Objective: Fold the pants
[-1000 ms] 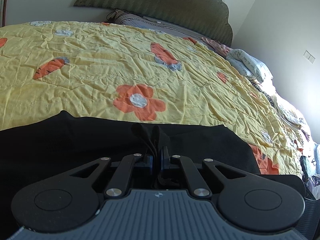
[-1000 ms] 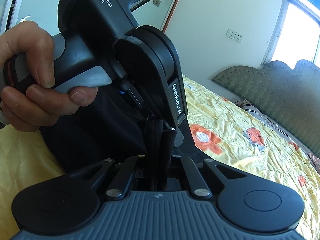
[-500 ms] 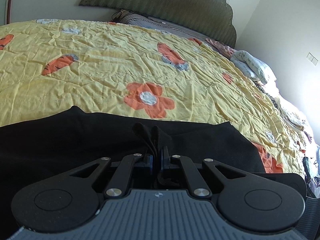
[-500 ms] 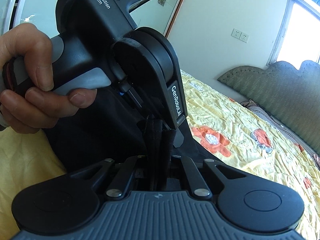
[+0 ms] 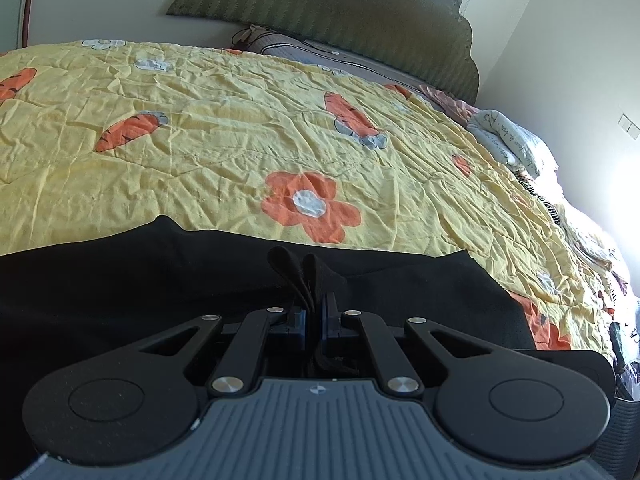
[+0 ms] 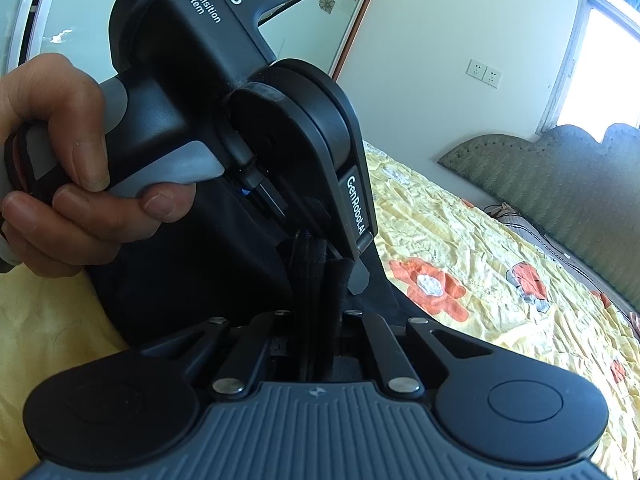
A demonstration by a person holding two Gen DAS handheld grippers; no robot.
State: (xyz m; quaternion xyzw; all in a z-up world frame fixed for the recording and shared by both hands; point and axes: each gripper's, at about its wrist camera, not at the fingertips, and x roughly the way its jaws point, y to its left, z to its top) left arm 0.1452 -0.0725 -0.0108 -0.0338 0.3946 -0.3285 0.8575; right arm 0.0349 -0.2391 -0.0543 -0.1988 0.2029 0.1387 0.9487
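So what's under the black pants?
The yellow flowered quilt lies under the black pants, showing all around them. What the quilt looks like beneath the dark cloth is covered.

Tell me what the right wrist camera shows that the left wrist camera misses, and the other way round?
Only the right wrist view shows the person's hand gripping the other device, the left tongs, seen from outside, plus wall sockets and a window.

Only the left wrist view shows the black pants spread wide across the bed, and piled bedding along the far side.

Both show the yellow flowered bedspread, the green headboard, and tongs shut on a bunched fold of the pants: the left tongs and the right tongs.
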